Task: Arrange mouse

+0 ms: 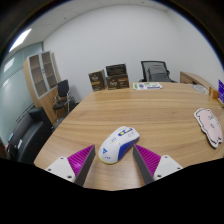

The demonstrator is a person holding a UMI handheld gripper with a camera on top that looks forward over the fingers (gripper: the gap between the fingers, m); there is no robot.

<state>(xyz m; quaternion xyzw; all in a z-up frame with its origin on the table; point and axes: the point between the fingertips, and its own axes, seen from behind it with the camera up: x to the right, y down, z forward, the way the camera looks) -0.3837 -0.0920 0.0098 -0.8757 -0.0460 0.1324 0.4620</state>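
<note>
White-blue mouse (pixel 118 144) — one (on wood table (pixel 150 110)) — between open fingers (pixel 80 159)

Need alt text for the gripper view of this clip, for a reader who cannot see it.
A white and blue mouse lies on a wooden table, between and just ahead of the open gripper, whose purple pads stand clear of it on both sides. Beyond the table stand office chairs and a cabinet along a white wall.

bare table (pixel 140 110) beyond the mouse (pixel 118 143); boxes (pixel 110 78) line its far edge.
</note>
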